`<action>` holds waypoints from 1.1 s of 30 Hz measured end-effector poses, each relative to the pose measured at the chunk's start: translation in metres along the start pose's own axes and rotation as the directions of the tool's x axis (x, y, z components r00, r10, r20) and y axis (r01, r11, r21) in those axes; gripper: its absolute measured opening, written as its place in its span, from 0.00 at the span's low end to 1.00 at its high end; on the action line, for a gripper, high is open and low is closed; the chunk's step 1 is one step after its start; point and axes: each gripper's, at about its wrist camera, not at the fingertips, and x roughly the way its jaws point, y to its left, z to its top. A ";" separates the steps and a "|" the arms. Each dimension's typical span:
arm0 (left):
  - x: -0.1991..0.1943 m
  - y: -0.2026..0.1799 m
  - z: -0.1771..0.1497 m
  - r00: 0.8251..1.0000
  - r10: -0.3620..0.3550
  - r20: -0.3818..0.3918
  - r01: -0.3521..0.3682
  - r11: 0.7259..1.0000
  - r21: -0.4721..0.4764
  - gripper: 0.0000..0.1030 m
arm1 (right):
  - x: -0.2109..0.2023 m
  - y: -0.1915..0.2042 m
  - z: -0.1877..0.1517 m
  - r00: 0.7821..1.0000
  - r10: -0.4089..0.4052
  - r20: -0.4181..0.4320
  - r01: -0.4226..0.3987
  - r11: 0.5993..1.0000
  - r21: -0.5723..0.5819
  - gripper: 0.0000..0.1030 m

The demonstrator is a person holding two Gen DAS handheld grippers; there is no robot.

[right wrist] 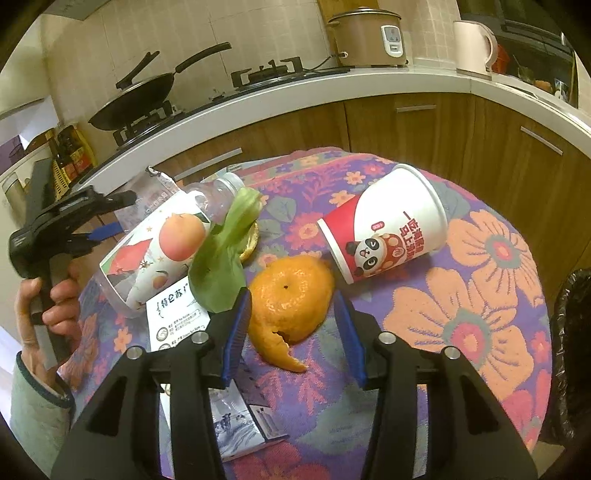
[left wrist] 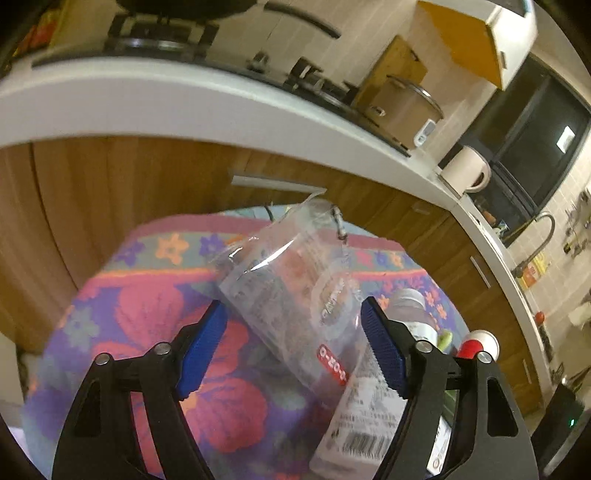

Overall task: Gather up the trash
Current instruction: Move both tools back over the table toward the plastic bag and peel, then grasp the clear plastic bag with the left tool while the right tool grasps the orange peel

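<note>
Orange peel (right wrist: 290,308) sits between my right gripper (right wrist: 293,326) pads, spread apart — close next. My left gripper (left wrist: 295,347), also apart (12 o'clock), straddles a clear wrapper (left wrist: 291,291).

Left wrist view is smeared: the clear plastic wrapper (left wrist: 295,280) between the blue pads is soft, its print unreadable apart from a red label. Behind it, the plastic bottle (left wrist: 413,314) shows only a cap and a bit of shoulder; the right finger covers the rest. A barcoded packet (left wrist: 365,417) runs off the bottom edge. The frying pan (left wrist: 184,7) is cut by the top edge.

Right wrist view: the milk carton (right wrist: 236,424) lies mostly under the gripper's left finger. The green leaf (right wrist: 221,266) hides part of the bottle (right wrist: 159,243) and a gold lid (right wrist: 249,242). The black trash bag (right wrist: 570,354) is clipped at the right edge.
</note>
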 end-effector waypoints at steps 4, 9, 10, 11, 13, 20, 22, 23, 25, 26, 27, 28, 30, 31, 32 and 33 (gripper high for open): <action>0.013 -0.001 -0.007 1.000 -0.017 -0.013 0.017 1.000 -0.014 0.39 | 0.006 0.000 0.001 1.000 0.003 -0.027 -0.003 1.000 0.006 0.50; 0.017 -0.006 -0.013 0.999 -0.033 -0.002 0.033 0.999 0.020 0.03 | 0.019 -0.004 0.004 0.996 0.027 -0.084 -0.024 0.999 0.047 0.50; 0.015 -0.007 -0.013 0.999 -0.035 0.006 0.035 0.999 0.030 0.02 | 0.023 -0.005 0.005 0.995 0.041 -0.094 -0.035 0.997 0.066 0.50; 0.013 -0.008 -0.014 0.999 -0.045 0.014 0.045 0.998 0.036 0.01 | 0.025 -0.006 0.006 0.994 0.053 -0.099 -0.045 0.996 0.081 0.50; 0.011 -0.009 -0.014 0.997 -0.067 0.024 0.066 0.997 0.039 0.00 | 0.029 -0.008 0.008 0.991 0.074 -0.110 -0.061 0.992 0.110 0.50; 0.001 -0.012 -0.015 0.991 -0.119 0.057 0.116 0.992 0.052 0.00 | 0.038 0.003 0.009 0.992 0.010 -0.125 -0.002 0.998 0.067 0.55; -0.002 -0.015 -0.015 0.989 -0.128 0.069 0.123 0.990 0.062 0.00 | 0.037 0.007 0.008 0.992 0.012 -0.126 -0.006 0.999 0.046 0.48; -0.005 -0.017 -0.016 0.989 -0.129 0.076 0.124 0.990 0.071 0.00 | 0.036 0.009 0.007 0.992 0.021 -0.123 -0.017 0.999 0.040 0.45; -0.008 -0.021 -0.017 0.988 -0.129 0.084 0.122 0.989 0.084 0.00 | 0.031 0.012 0.005 0.994 0.020 -0.104 -0.018 1.000 0.018 0.33; -0.009 -0.022 -0.017 0.988 -0.127 0.088 0.118 0.989 0.092 0.00 | 0.029 0.014 0.004 0.995 0.012 -0.095 -0.011 1.000 0.009 0.31; -0.012 -0.026 -0.019 0.988 -0.123 0.094 0.113 0.988 0.106 0.00 | 0.027 0.016 0.003 0.996 0.001 -0.087 -0.001 1.000 0.000 0.26; -0.014 -0.029 -0.020 0.987 -0.124 0.099 0.112 0.987 0.116 0.00 | 0.023 0.017 0.002 0.997 -0.006 -0.075 0.005 1.000 -0.007 0.26; -0.020 -0.035 -0.021 0.985 -0.132 0.110 0.116 0.983 0.139 0.00 | 0.016 0.017 0.000 0.998 -0.002 -0.059 0.001 1.000 -0.010 0.26; -0.023 -0.038 -0.022 0.984 -0.138 0.114 0.120 0.982 0.148 0.00 | 0.011 0.017 0.000 0.999 -0.007 -0.046 0.006 1.000 -0.011 0.25; -0.028 -0.042 -0.023 0.982 -0.145 0.124 0.125 0.980 0.156 0.00 | 0.006 0.017 -0.001 1.000 -0.011 -0.029 0.010 1.000 -0.012 0.25; -0.032 -0.044 -0.023 0.979 -0.153 0.133 0.131 0.978 0.161 0.00 | -0.001 0.017 0.000 1.000 -0.007 -0.009 0.007 1.000 -0.012 0.25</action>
